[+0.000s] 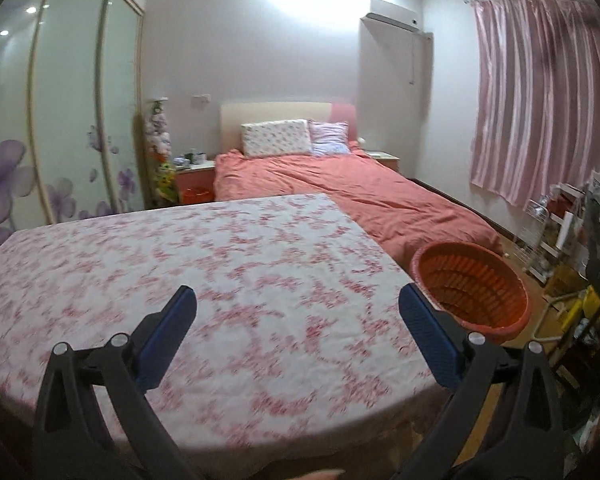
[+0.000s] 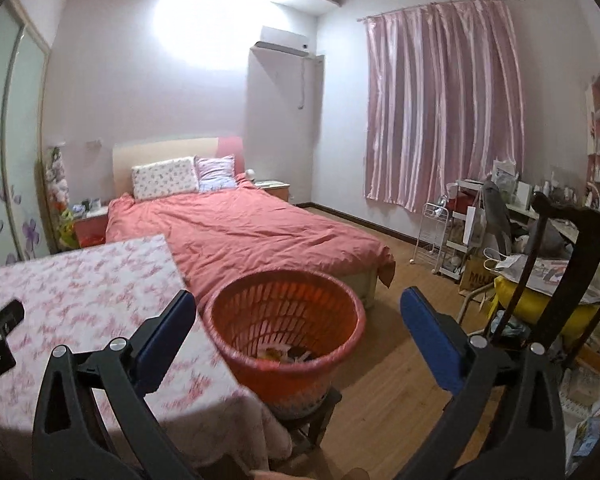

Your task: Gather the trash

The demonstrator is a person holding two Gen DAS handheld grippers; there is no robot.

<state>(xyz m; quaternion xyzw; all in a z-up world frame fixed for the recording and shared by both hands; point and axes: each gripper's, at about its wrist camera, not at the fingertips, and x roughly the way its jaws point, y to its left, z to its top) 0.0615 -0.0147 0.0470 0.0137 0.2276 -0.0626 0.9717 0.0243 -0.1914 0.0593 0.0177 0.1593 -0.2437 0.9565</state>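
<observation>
Both hand-held grippers — left, right — gape empty; basket holds trash; surface bare — you likely scout next.

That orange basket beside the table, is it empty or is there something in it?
Not empty. The right wrist view shows a few scraps of rubbish at the bottom of the orange basket, far below its rim.
</observation>
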